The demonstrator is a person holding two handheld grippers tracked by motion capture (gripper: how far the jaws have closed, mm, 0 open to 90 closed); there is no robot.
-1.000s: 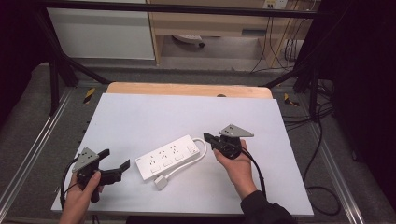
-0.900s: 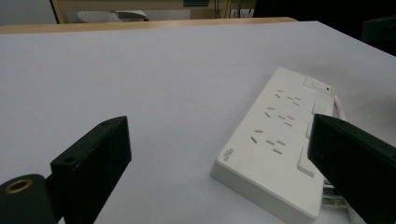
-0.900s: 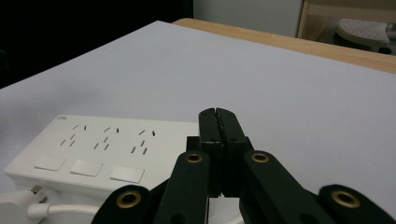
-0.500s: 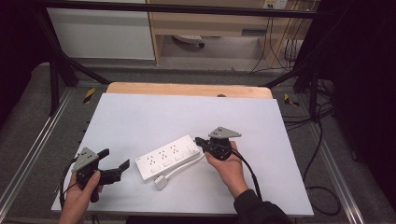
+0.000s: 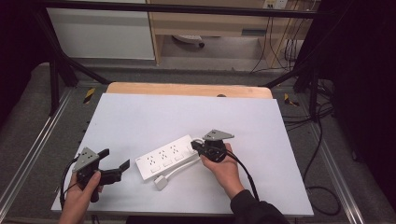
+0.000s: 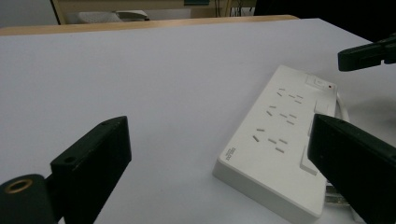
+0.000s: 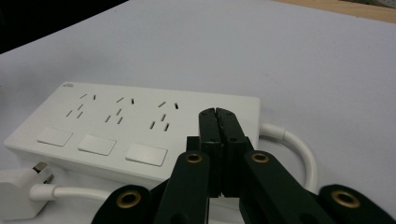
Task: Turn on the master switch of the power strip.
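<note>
I judged the step to be pressing the switch at the strip's (image 5: 169,157) cable end, so I wanted my right gripper (image 7: 218,116) to come down square on it, lightly, without skidding the strip. Its jaws were clenched on nothing, tips poised over that end. My left gripper (image 5: 115,164) sat released, just beside the other end. The strip was white, with three socket groups, lying near the table's (image 5: 140,116) middle, its plug (image 5: 160,182) just beside it.

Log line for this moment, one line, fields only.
left gripper: open, near power strip's left end | right gripper: shut, over power strip switch end | plug: loose on table
</note>
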